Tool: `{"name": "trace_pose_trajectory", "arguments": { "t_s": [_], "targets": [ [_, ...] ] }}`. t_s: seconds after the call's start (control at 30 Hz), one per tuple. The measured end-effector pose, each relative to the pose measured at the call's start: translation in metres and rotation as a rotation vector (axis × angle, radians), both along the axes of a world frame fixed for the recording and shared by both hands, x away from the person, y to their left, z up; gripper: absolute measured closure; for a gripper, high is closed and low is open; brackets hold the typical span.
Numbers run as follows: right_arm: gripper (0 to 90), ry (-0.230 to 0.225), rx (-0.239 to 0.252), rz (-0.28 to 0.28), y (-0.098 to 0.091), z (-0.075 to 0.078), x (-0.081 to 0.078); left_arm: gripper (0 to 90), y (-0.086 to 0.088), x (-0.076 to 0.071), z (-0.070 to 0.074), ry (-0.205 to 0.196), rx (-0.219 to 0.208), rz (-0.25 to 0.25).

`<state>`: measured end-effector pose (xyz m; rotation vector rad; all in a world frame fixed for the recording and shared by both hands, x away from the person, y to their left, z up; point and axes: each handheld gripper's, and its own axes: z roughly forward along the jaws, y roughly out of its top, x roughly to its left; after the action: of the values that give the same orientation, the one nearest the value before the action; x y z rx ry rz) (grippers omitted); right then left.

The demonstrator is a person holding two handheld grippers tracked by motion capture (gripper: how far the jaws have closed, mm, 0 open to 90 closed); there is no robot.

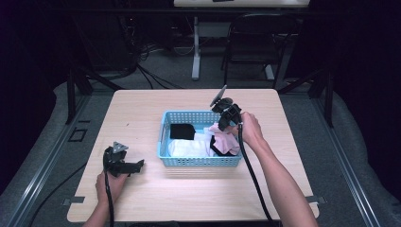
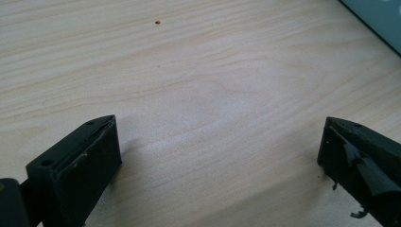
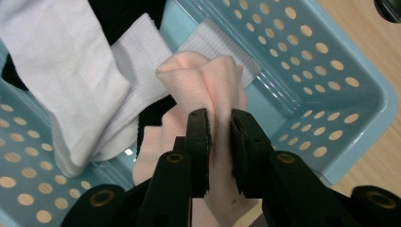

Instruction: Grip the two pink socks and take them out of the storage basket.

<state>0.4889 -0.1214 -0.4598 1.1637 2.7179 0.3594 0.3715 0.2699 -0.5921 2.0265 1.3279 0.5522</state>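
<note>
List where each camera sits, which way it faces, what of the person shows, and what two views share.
High view: above the person's side, looking forward and down on the table; both forearms, left gripper, right gripper.
Left gripper view: along its open jaws at bare table wood.
Right gripper view: down along its jaws, shut on the pink cloth in the blue basket.
Shared: high and right gripper views both show basket and pink cloth.

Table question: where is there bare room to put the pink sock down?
Bare wood lies between the blue basket and the table's far edge, and along the near edge between the two hands. The basket itself is crowded with white and black socks.
</note>
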Motion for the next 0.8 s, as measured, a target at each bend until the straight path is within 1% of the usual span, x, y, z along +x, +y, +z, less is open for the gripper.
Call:
{"name": "trace_pose_trajectory", "arguments": {
  "t_s": [0.03, 0.07, 0.1, 0.13, 0.23, 0.27, 0.33, 0.37, 0.4, 0.43, 0.47, 0.5, 0.53, 0.57, 0.6, 0.63, 0.67, 0.73, 0.77, 0.8],
  "targets": [
    [77.9, 0.0, 0.0, 0.0, 0.0, 0.0, 0.0, 0.1, 0.0, 0.0, 0.0, 0.001, -0.001, 0.0],
    [78.1, 0.005, 0.012, -0.005, -0.001, 0.001, 0.0, 0.1, 0.0, 0.0, 0.0, 0.0, 0.0, 0.0],
    [78.1, 0.004, 0.01, -0.005, -0.002, 0.001, 0.0, 0.1, 0.0, 0.0, 0.0, 0.001, -0.001, 0.0],
    [78.1, 0.012, 0.024, -0.01, -0.003, 0.002, 0.0, 0.1, 0.0, 0.0, 0.0, 0.0, 0.0, 0.0],
    [78.2, 0.02, 0.023, -0.017, -0.005, 0.003, 0.001, 0.1, 0.0, 0.0, 0.0, 0.0, 0.0, 0.0],
    [78.2, 0.03, 0.034, -0.027, -0.006, 0.003, 0.001, 0.1, 0.0, 0.0, 0.0, 0.0, 0.0, 0.0],
    [78.3, 0.032, 0.033, -0.032, -0.007, 0.004, 0.001, 0.1, 0.0, 0.0, 0.0, 0.0, 0.0, 0.0],
    [78.3, 0.032, 0.044, -0.046, -0.007, 0.003, 0.001, 0.1, 0.0, 0.0, 0.0, 0.001, -0.001, 0.0],
    [78.4, 0.046, 0.037, -0.05, -0.01, 0.005, 0.003, 0.1, 0.0, 0.0, 0.0, 0.0, 0.0, 0.0],
    [78.4, 0.046, 0.037, -0.05, -0.01, 0.005, 0.003, 0.1, 0.0, 0.0, 0.0, 0.0, 0.0, 0.0],
    [78.4, 0.05, 0.043, -0.054, -0.011, 0.005, 0.003, 0.1, 0.0, 0.0, 0.0, -0.001, 0.0, 0.0],
    [78.2, 0.056, 0.059, -0.074, -0.013, 0.005, 0.003, 0.1, 0.0, 0.0, 0.0, 0.0, 0.0, 0.0],
    [77.8, 0.067, 0.044, -0.068, -0.014, 0.006, 0.003, 0.1, 0.0, 0.0, 0.0, 0.001, -0.001, 0.001],
    [76.9, 0.082, 0.047, -0.073, -0.015, 0.005, 0.003, 0.1, 0.0, 0.0, 0.0, -0.001, 0.0, 0.0],
    [76.9, 0.082, 0.047, -0.073, -0.015, 0.005, 0.003, 0.1, 0.0, 0.0, 0.0, -0.001, 0.0, 0.0],
    [75.9, 0.097, 0.036, -0.071, -0.017, 0.004, 0.003, 0.1, 0.0, 0.0, 0.0, 0.0, 0.0, 0.0],
    [73.0, 0.094, 0.029, -0.08, -0.019, 0.0, 0.001, 0.1, 0.0, 0.0, 0.0, 0.0, 0.0, 0.0],
    [70.7, 0.105, 0.018, -0.076, -0.022, -0.002, 0.0, 0.1, 0.0, 0.0, 0.0, 0.0, 0.0, 0.0],
    [70.7, 0.105, 0.018, -0.076, -0.022, -0.002, 0.0, 0.1, 0.0, 0.0, 0.0, 0.0, 0.0, 0.0],
    [69.9, 0.105, 0.007, -0.077, -0.023, -0.004, 0.0, 0.1, 0.0, 0.0, 0.0, 0.0, 0.0, 0.0]
  ]
}}
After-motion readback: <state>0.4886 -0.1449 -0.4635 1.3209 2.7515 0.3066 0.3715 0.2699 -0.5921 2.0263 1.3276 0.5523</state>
